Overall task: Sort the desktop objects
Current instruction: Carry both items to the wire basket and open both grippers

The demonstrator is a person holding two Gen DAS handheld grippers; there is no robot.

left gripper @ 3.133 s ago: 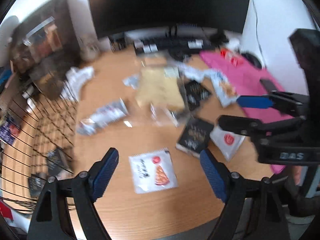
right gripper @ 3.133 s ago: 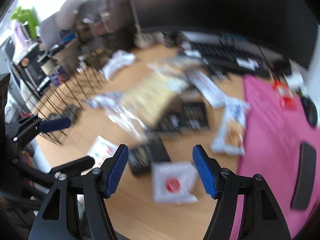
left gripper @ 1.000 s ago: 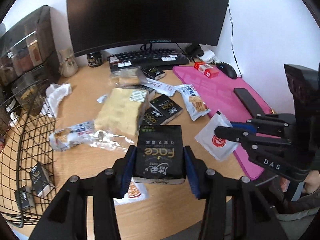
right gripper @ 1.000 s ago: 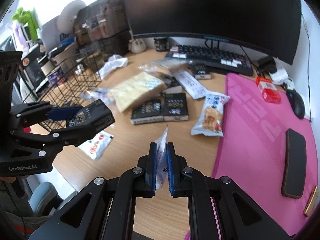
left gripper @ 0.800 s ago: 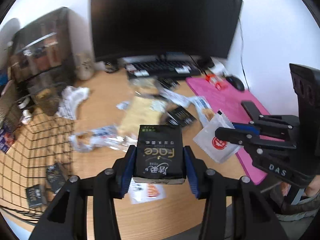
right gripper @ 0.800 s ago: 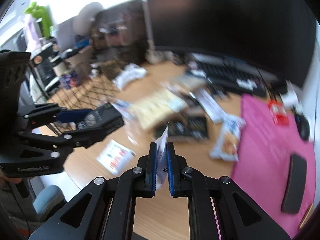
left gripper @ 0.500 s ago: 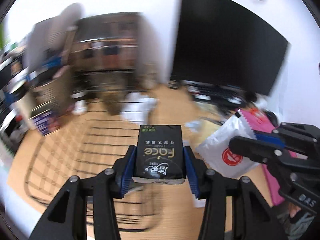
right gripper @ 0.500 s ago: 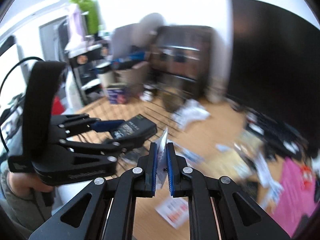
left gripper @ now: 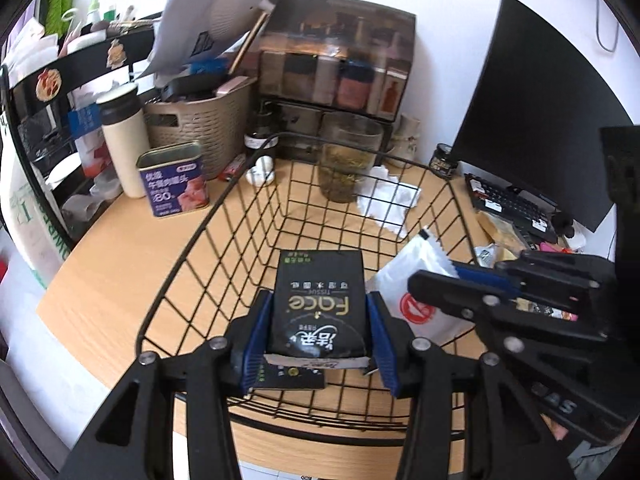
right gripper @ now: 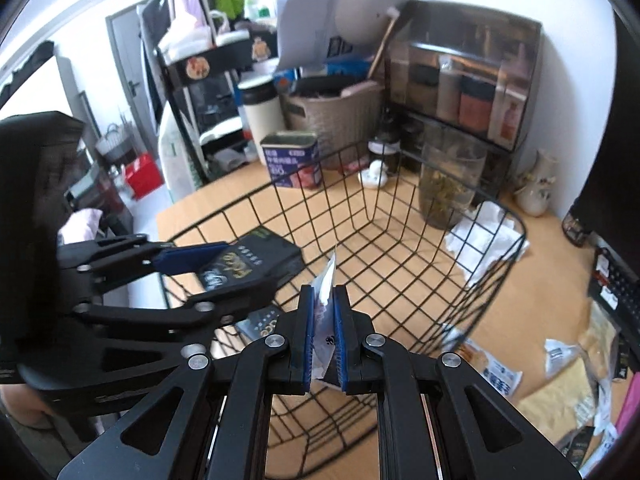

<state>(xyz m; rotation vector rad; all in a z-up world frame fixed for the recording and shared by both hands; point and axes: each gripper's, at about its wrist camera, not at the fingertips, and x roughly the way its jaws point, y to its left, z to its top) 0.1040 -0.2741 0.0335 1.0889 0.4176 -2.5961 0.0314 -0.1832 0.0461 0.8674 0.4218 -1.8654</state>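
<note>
My left gripper is shut on a black tissue pack and holds it above the black wire basket. In the right wrist view the same pack hangs over the basket's near left side. My right gripper is shut on a thin white sachet, seen edge-on over the basket. From the left wrist view that sachet shows white with a red round mark, just right of the tissue pack. Another black pack lies on the basket floor under the left gripper.
Behind the basket stand a blue tin, a white flask, a woven bin, a glass jar and a dark cabinet. Crumpled tissue lies by the far rim. Monitor, keyboard and snack packets lie to the right.
Both grippers have swung left from the cluttered desk in front of the monitor to above the wire basket, each still carrying its item. The view has rolled.
</note>
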